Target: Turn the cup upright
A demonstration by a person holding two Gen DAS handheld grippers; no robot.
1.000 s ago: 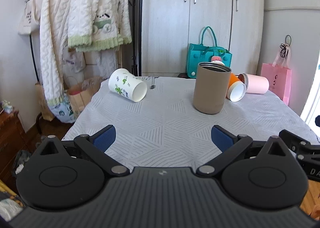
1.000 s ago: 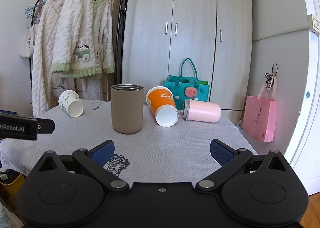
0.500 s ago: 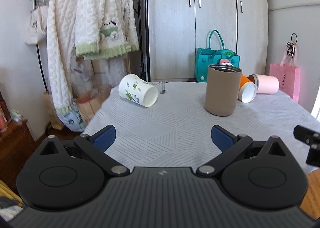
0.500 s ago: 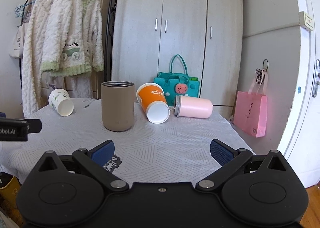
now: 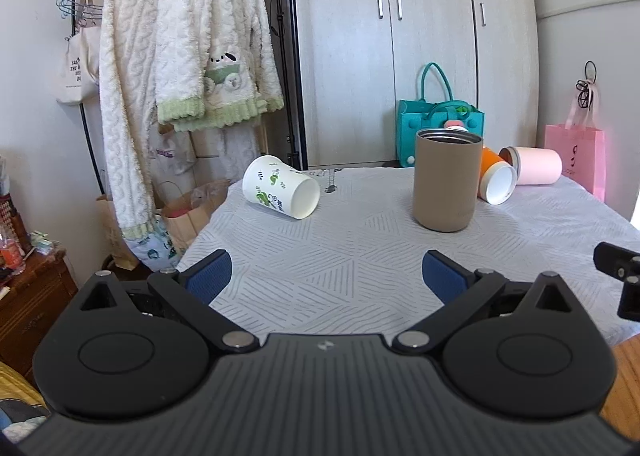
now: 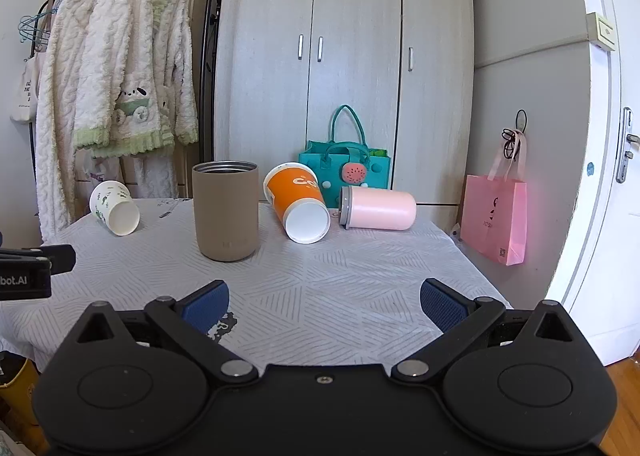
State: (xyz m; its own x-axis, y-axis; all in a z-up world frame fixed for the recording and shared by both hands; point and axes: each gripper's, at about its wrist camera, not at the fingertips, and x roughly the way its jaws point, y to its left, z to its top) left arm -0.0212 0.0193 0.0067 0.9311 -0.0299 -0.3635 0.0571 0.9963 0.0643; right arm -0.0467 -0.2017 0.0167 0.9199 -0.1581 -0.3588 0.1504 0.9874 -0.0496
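Note:
Three cups lie on their sides on the table: a white paper cup with green print (image 5: 280, 193) (image 6: 115, 207) at the far left, an orange paper cup (image 6: 298, 201) (image 5: 496, 179) and a pink tumbler (image 6: 376, 208) (image 5: 534, 171) at the far right. A tan tumbler (image 5: 447, 179) (image 6: 226, 209) stands upright between them. My left gripper (image 5: 326, 276) is open and empty over the near table edge, well short of the white cup. My right gripper (image 6: 325, 302) is open and empty, short of the orange cup.
The table (image 5: 360, 256) has a grey patterned cloth. A clothes rack with white robes (image 5: 180, 55) stands at the left. A teal bag (image 6: 344, 171) and a wardrobe (image 6: 320, 55) are behind. A pink bag (image 6: 494, 215) hangs at the right.
Both grippers have pulled back and lifted slightly; the left one has turned left, so the cups sit further right in its view. The cups have not moved. Both stay open.

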